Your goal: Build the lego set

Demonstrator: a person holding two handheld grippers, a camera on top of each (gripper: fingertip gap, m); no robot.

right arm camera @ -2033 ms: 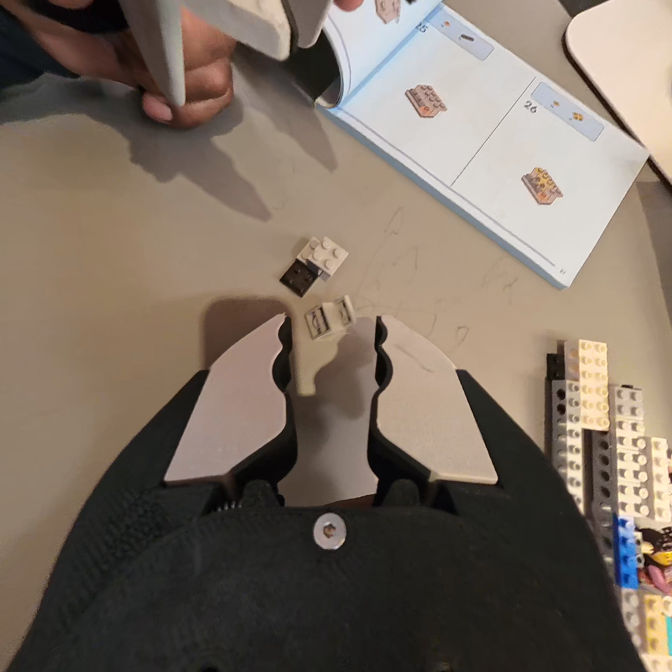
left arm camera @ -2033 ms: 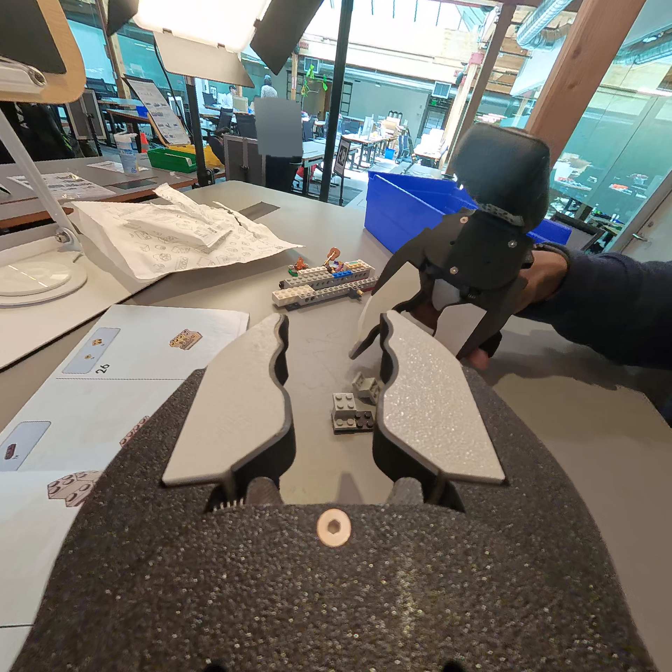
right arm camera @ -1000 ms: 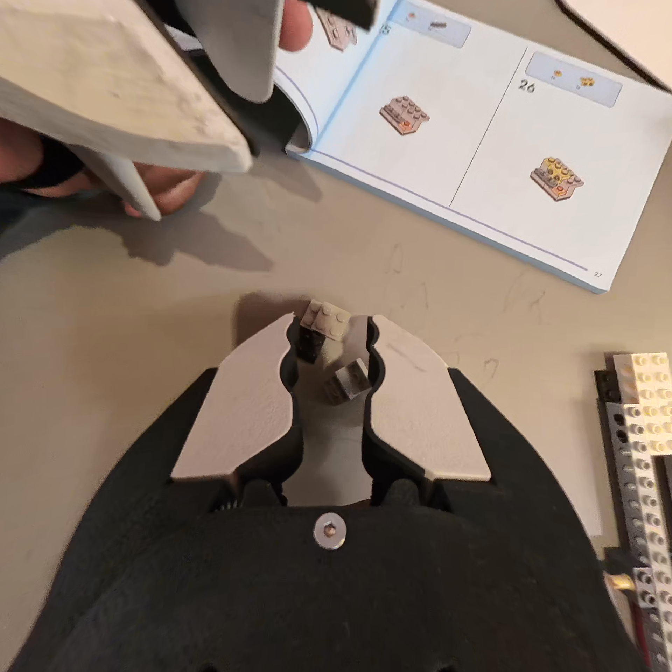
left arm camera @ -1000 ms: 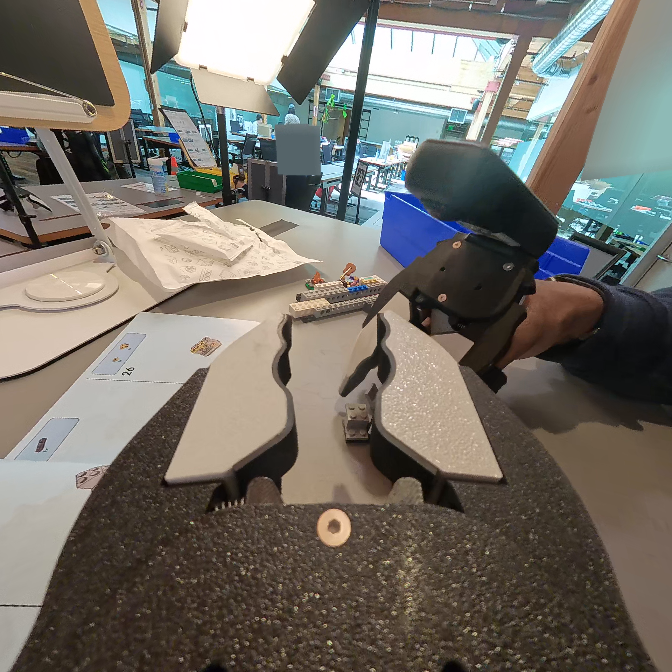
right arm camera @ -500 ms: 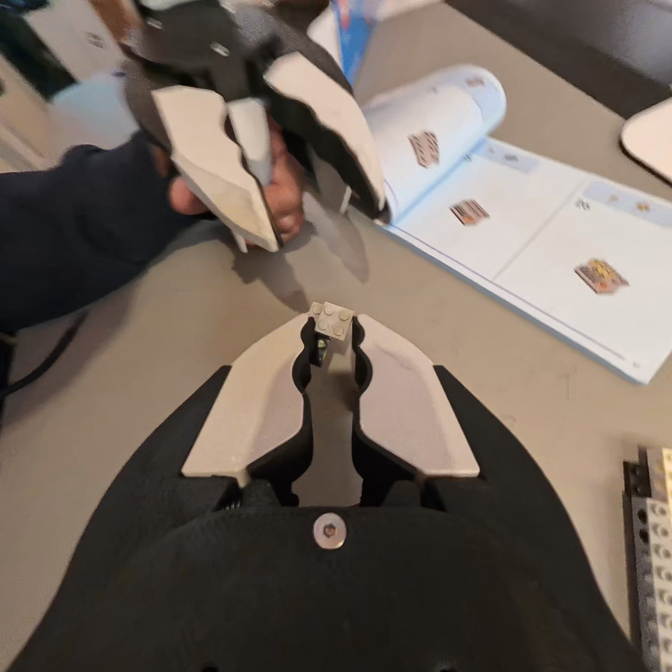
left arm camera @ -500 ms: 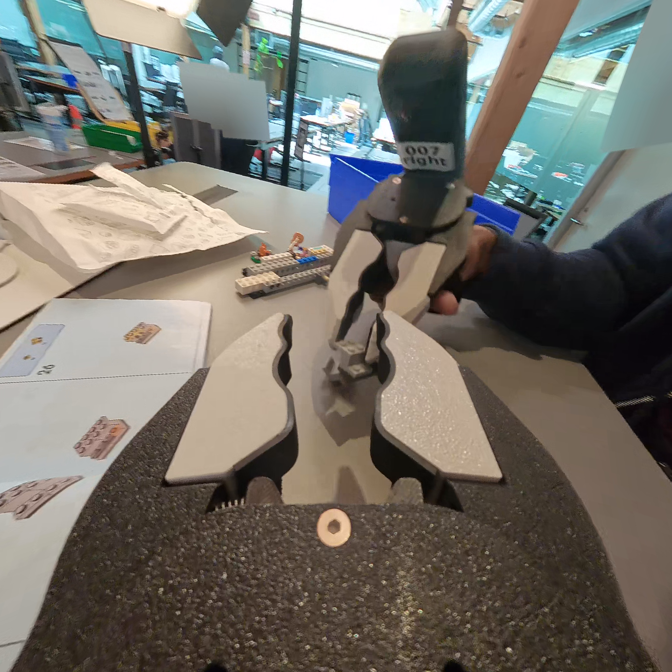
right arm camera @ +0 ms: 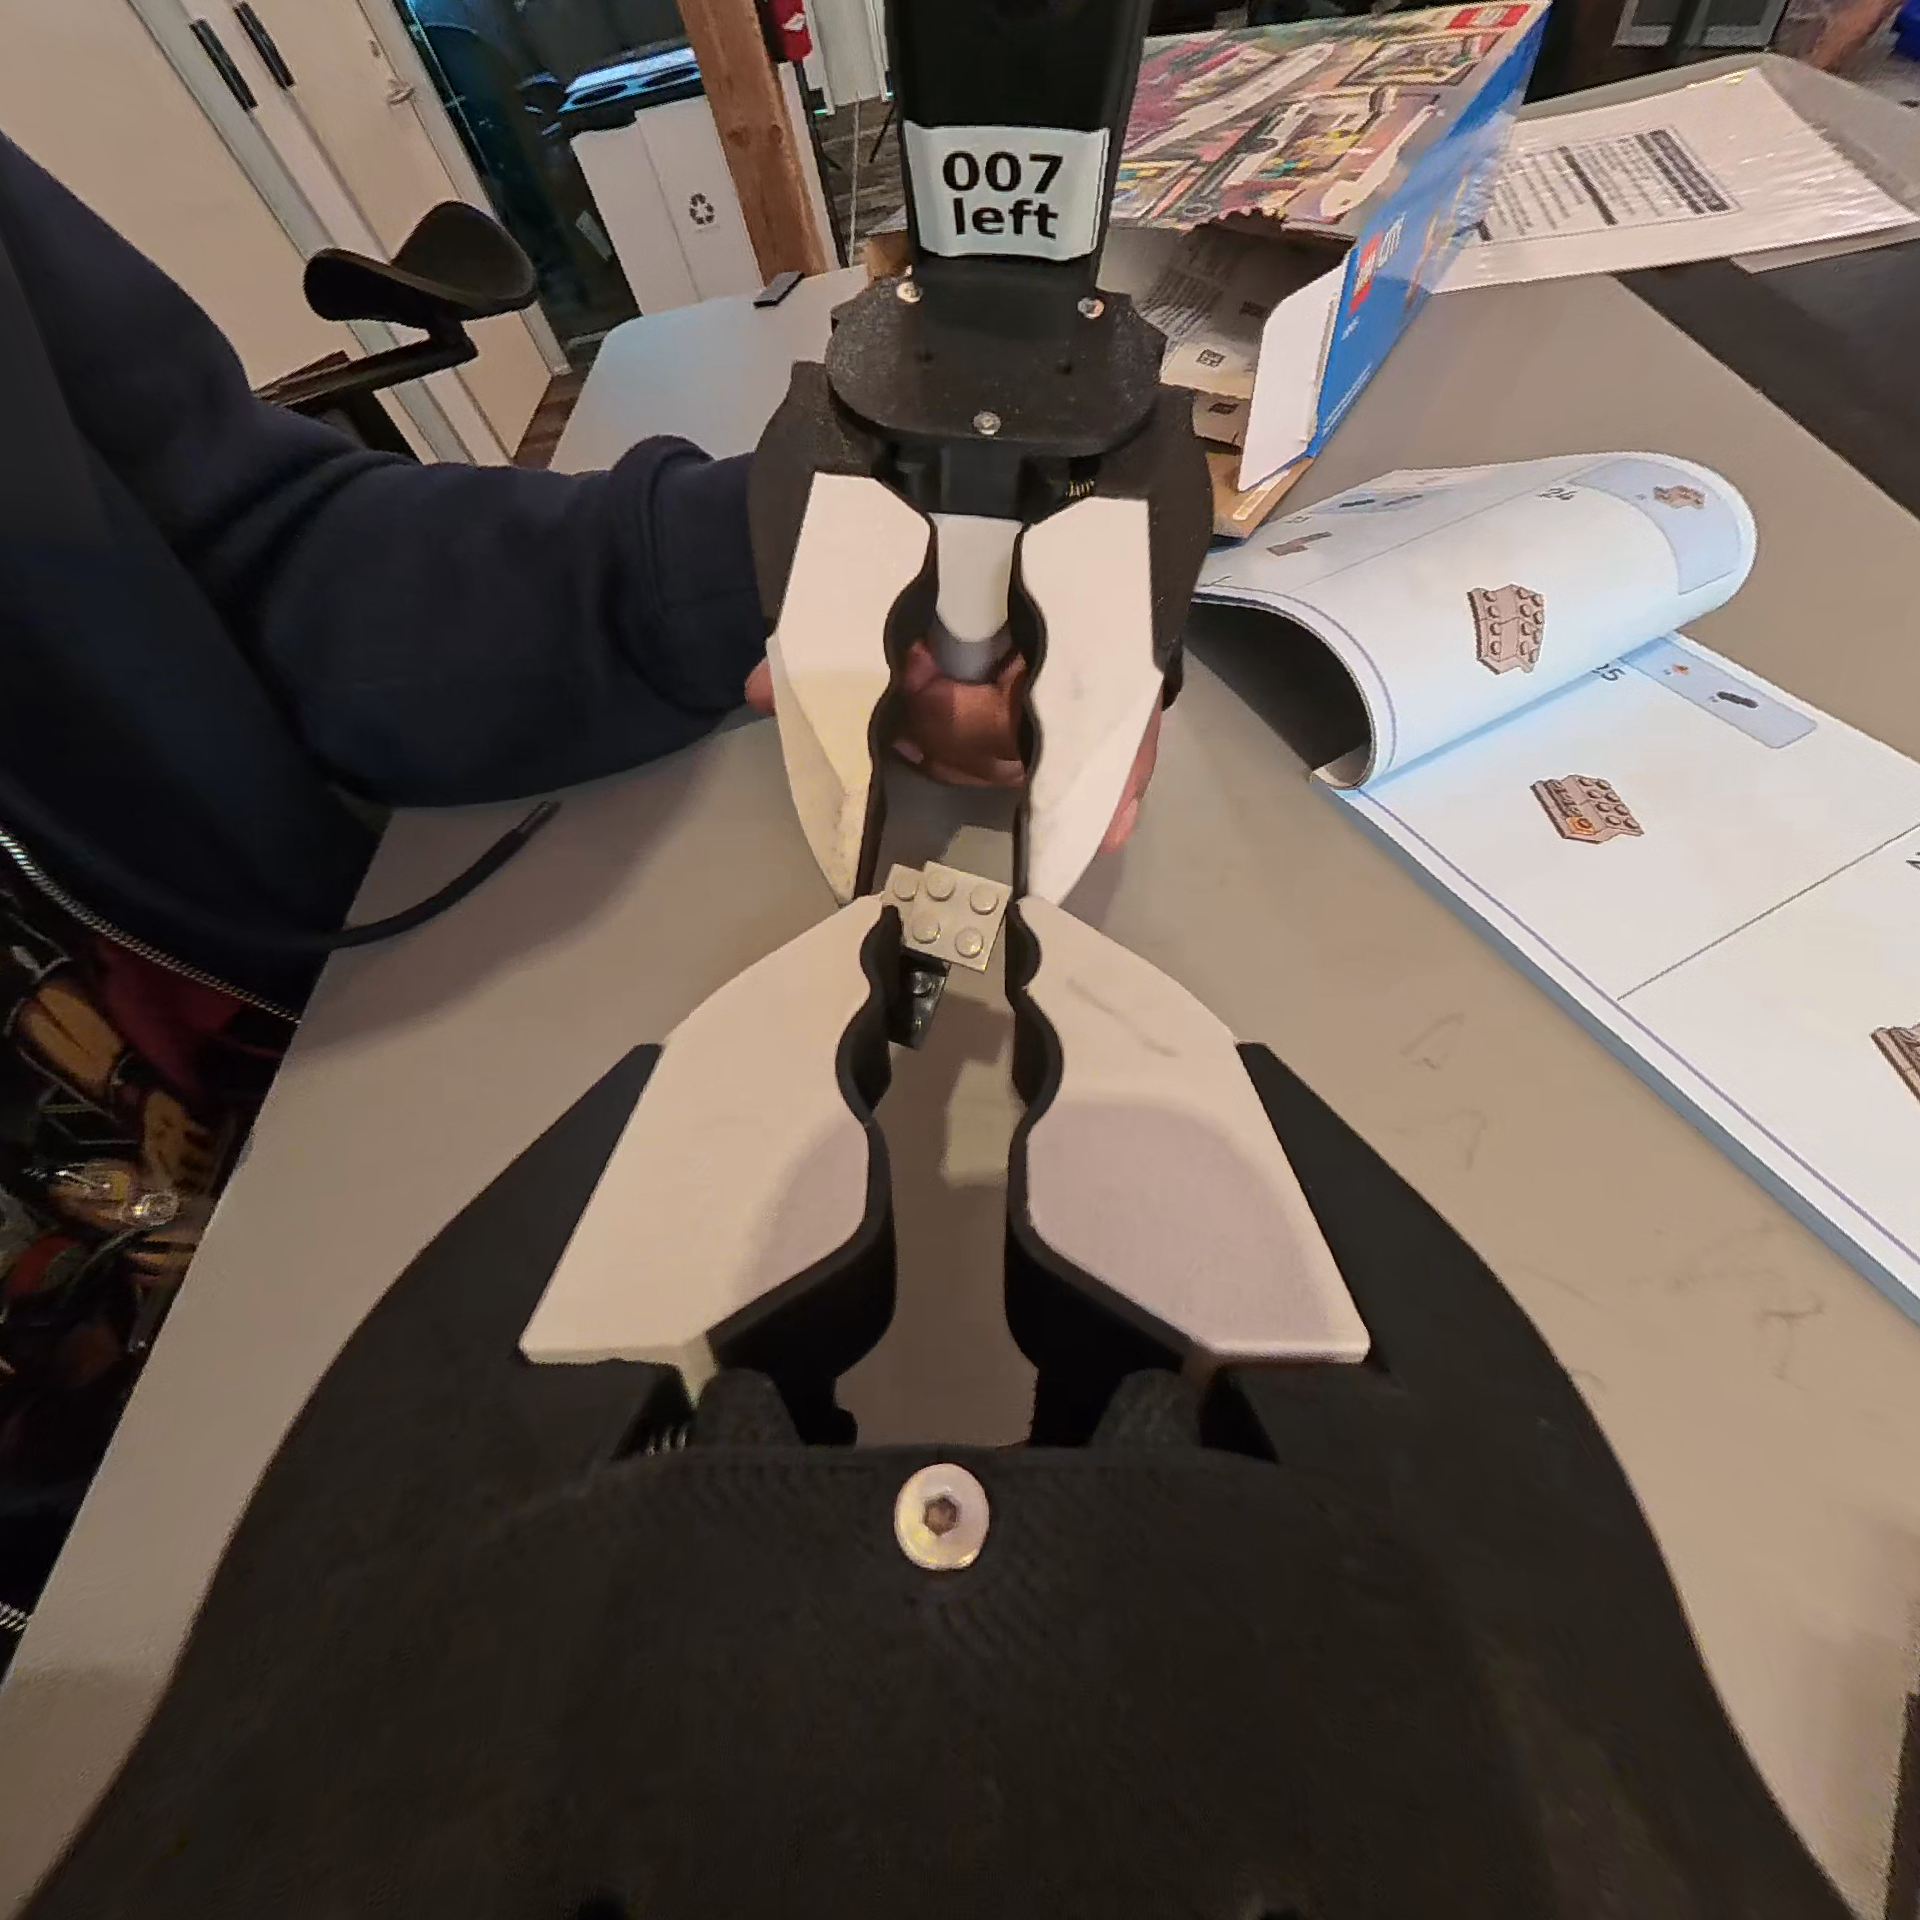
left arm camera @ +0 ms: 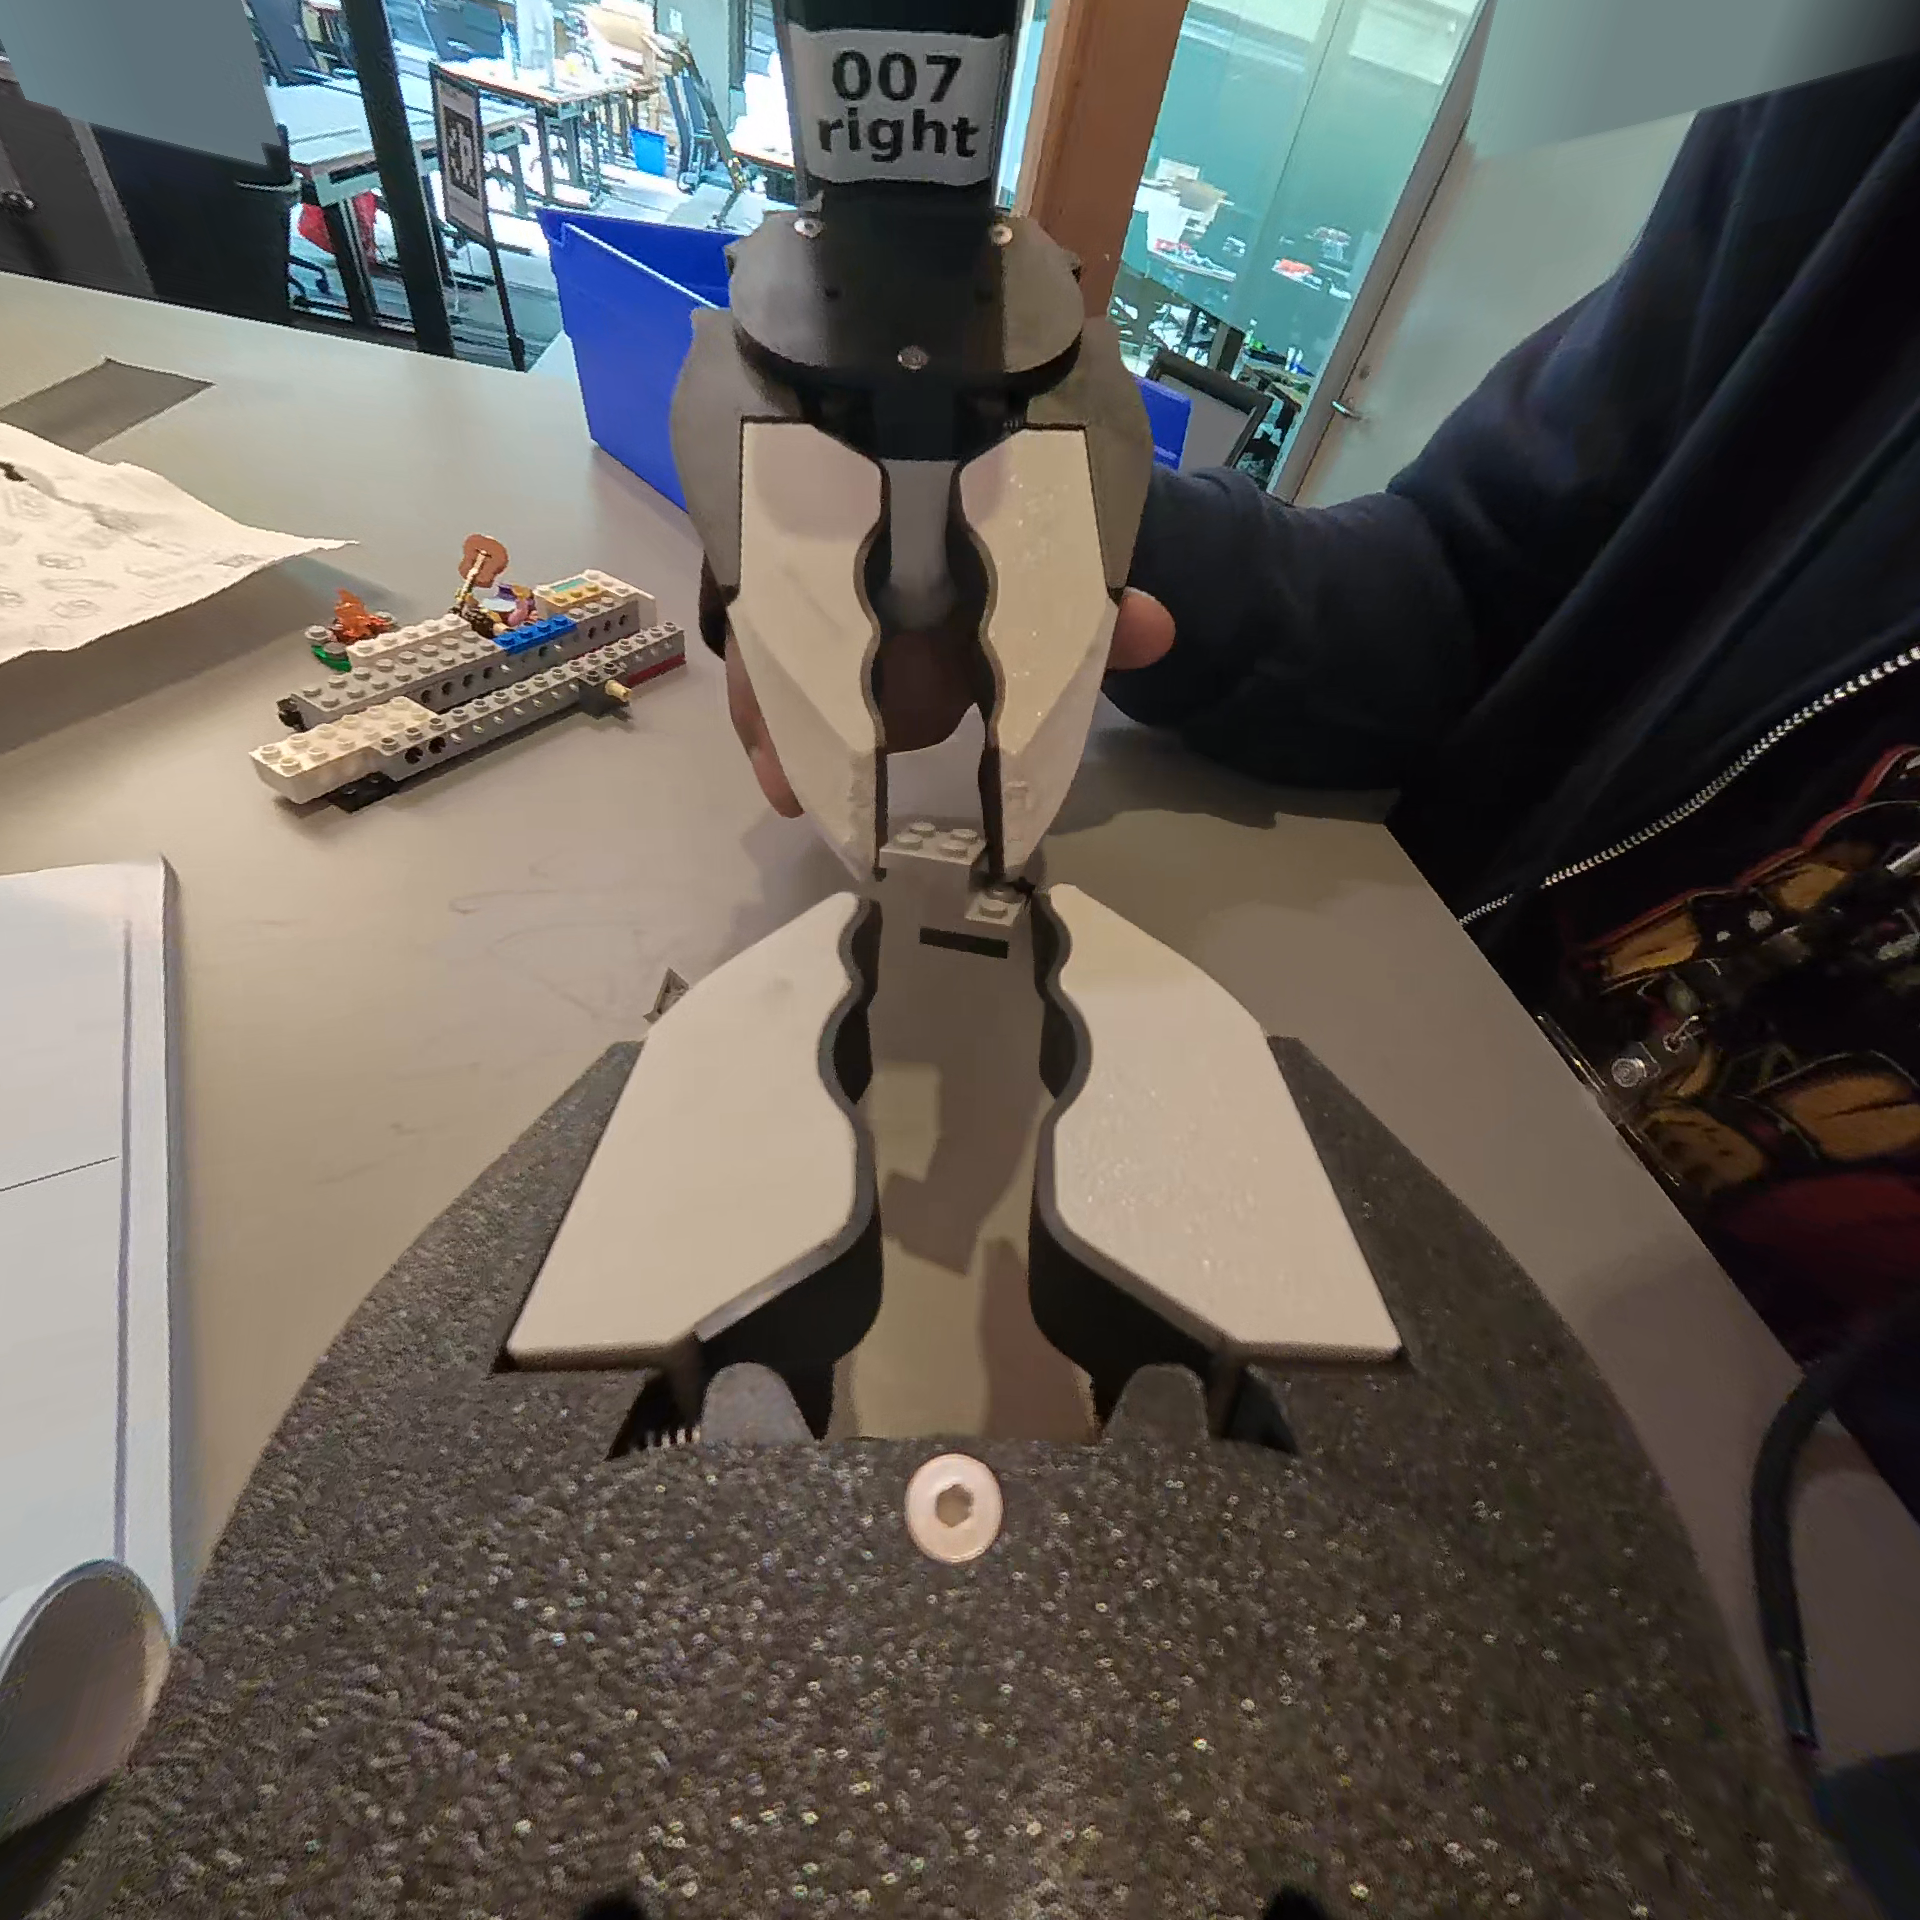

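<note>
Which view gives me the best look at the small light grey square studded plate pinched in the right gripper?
Right wrist view: small light grey square studded plate faces the camera, studs countable. Left wrist view shows it side-on, farther off.

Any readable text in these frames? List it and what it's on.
Writing isn't quoted here; where it stands:
Right gripper, white handle label: legible.
Left gripper, white handle tag: legible.
Booklet: step numbers, legible.
Blue box: logo, blurred.
Printed sheet: too small.
</note>
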